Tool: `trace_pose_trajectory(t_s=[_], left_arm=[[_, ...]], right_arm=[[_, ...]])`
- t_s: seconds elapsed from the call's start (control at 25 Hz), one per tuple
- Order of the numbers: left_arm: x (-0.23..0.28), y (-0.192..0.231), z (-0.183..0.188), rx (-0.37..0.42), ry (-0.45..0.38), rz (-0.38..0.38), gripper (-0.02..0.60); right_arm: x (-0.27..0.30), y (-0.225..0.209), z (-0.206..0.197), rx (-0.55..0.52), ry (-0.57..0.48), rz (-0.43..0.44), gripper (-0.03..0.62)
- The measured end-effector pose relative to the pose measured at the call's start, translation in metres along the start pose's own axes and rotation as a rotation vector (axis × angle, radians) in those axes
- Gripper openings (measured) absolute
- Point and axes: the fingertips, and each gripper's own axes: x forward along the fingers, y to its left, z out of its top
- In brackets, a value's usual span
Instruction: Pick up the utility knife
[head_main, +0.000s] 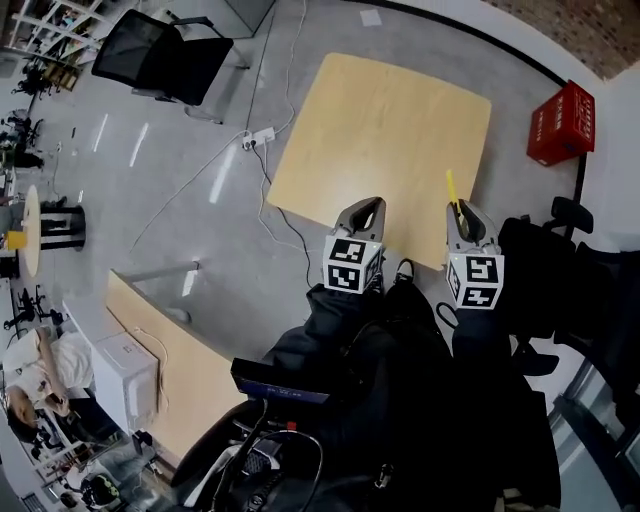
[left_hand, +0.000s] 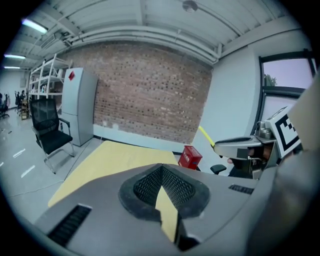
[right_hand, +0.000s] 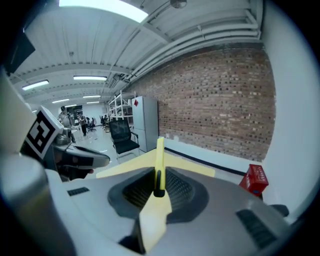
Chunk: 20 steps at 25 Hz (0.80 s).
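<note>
Bright, even light from ceiling strip lights (right_hand: 102, 4), with strong fisheye bending and dark corners.

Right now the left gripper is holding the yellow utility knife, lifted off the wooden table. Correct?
Wrong gripper. The right gripper is holding the yellow utility knife, lifted off the wooden table. The right gripper view shows it. The left gripper holds nothing.

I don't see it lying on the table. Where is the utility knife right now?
The utility knife is clamped in the right tongs, over the table at the head view's right.
</note>
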Motion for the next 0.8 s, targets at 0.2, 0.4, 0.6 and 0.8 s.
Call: trace_pose_trajectory(t_s=[0.2,0.4,0.6,0.8], left_arm=[[-0.01,0.001,0.04,0.043,-0.078,0.011,0.0],[-0.03,-0.009,0.071,0.076,-0.144,0.009,0.0],[-0.058,-0.014,0.122,0.11,-0.257,0.007,0.0],[-0.075,-0.021,0.156,0.142,-0.338,0.008,0.0]], right_arm=[[-0.017,-0.003,0.042,-0.012,-0.083,0.0,0.071],[-0.046,-0.008,0.075,-0.019,-0.167,-0.018,0.071],[-0.073,-0.003,0.124,-0.077,-0.278,-0.021,0.071],[-0.091,-0.001,0.158,-0.114,-0.357,-0.014,0.071]])
